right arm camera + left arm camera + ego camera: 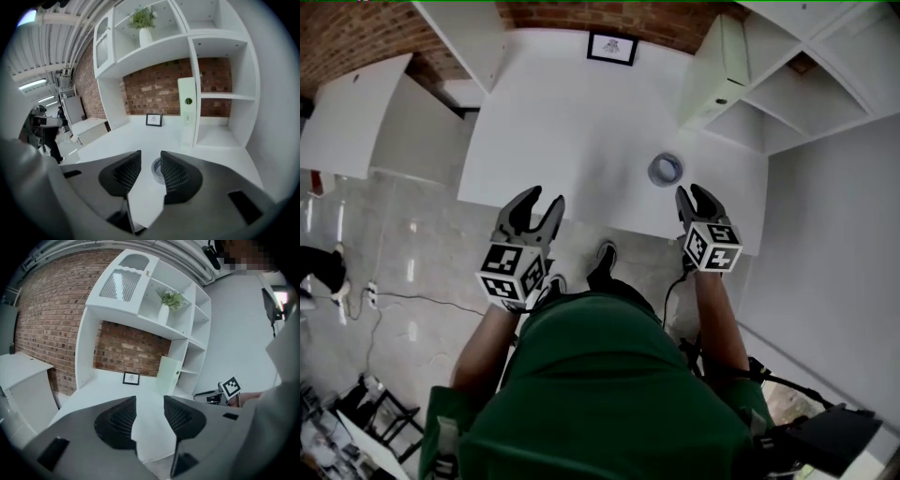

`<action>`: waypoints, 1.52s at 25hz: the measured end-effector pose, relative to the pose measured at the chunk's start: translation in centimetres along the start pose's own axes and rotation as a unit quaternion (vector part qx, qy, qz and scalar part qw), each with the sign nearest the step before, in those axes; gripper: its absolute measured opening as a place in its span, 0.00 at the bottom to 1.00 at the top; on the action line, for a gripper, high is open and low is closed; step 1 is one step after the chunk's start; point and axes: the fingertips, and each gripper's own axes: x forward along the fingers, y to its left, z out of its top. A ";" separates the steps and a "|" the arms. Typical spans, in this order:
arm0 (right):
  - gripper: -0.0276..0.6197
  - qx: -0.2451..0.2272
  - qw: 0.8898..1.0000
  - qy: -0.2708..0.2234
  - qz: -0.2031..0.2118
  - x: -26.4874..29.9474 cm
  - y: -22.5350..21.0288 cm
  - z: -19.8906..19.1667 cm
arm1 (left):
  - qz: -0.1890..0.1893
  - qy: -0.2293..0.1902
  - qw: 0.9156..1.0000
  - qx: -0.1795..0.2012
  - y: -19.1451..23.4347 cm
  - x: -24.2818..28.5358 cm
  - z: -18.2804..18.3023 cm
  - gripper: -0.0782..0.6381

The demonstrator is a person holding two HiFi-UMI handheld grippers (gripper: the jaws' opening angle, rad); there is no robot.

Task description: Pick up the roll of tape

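The roll of tape (666, 170), a grey ring, lies flat on the white table (572, 122) near its front right edge. My right gripper (692, 190) hovers just short of it at the table's edge, open and holding nothing. In the right gripper view the tape (155, 169) sits just beyond the open right gripper (151, 164), partly hidden by the right-hand jaw. My left gripper (544, 199) is at the table's front edge, well left of the tape, also open and holding nothing. The left gripper (150, 401) faces bare tabletop in its own view.
A small framed picture (612, 48) stands at the table's back against the brick wall. White shelving (787, 84) borders the table on the right, with a plant in a vase (144, 23) on top. A lower white desk (347, 112) stands to the left.
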 end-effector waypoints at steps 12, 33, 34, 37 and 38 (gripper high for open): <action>0.27 -0.142 0.962 0.218 0.085 12.1 -0.6 -7.5 | 0.110 0.000 0.993 -0.046 4.1 -0.7 -1.3 0.38; 0.20 -0.253 0.893 0.354 0.111 16.5 0.9 -11.6 | 0.171 -0.021 0.982 -0.080 6.1 -3.0 -1.2 0.38; 0.20 -0.253 0.895 0.350 0.112 16.4 0.9 -11.4 | 0.170 -0.020 0.982 -0.079 6.0 -2.9 -1.0 0.38; 0.19 -0.242 0.906 0.328 0.111 16.0 0.6 -10.3 | 0.164 -0.018 0.984 -0.074 5.3 -2.8 -0.5 0.38; 0.19 -0.233 0.913 0.317 0.110 15.9 0.6 -9.8 | 0.162 -0.019 0.984 -0.071 5.2 -2.7 -0.3 0.38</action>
